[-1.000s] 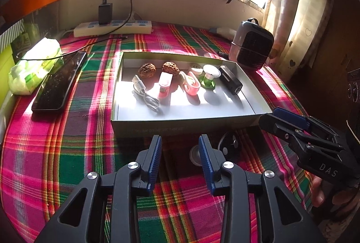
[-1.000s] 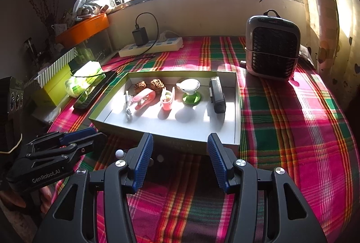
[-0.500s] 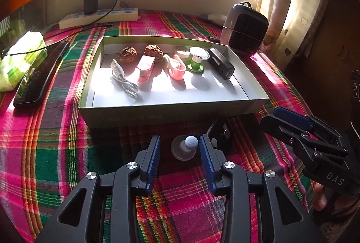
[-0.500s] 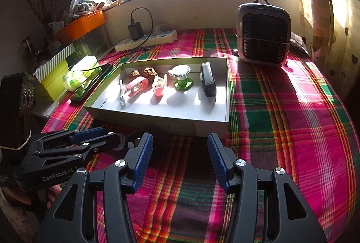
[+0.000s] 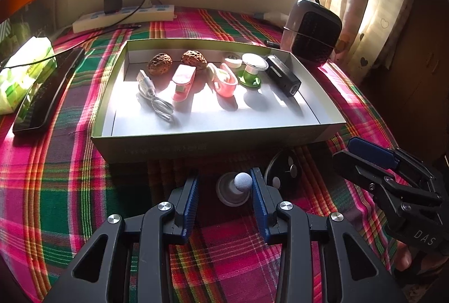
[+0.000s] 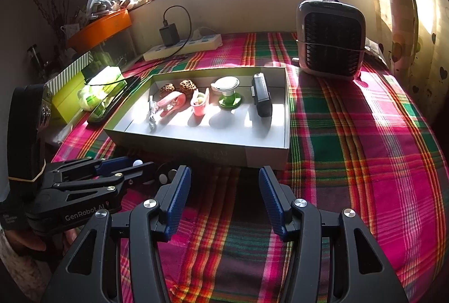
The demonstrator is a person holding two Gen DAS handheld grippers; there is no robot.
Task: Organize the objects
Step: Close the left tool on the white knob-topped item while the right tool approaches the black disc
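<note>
A shallow grey box lies on the plaid cloth. It holds two walnuts, a white cable, pink clips, a green-based cup and a black device. In front of the box a small grey disc with a white ball top stands beside a black round remote. My left gripper is open around the ball-topped piece, right pad close to it. My right gripper is open and empty.
A small heater stands back right. A power strip with charger lies at the back. A black phone and green tissue pack lie left of the box. An orange tray sits on the ledge.
My left gripper has moved forward to the ball-topped piece, which now sits between its fingers. The right gripper has drifted a little nearer the box.
</note>
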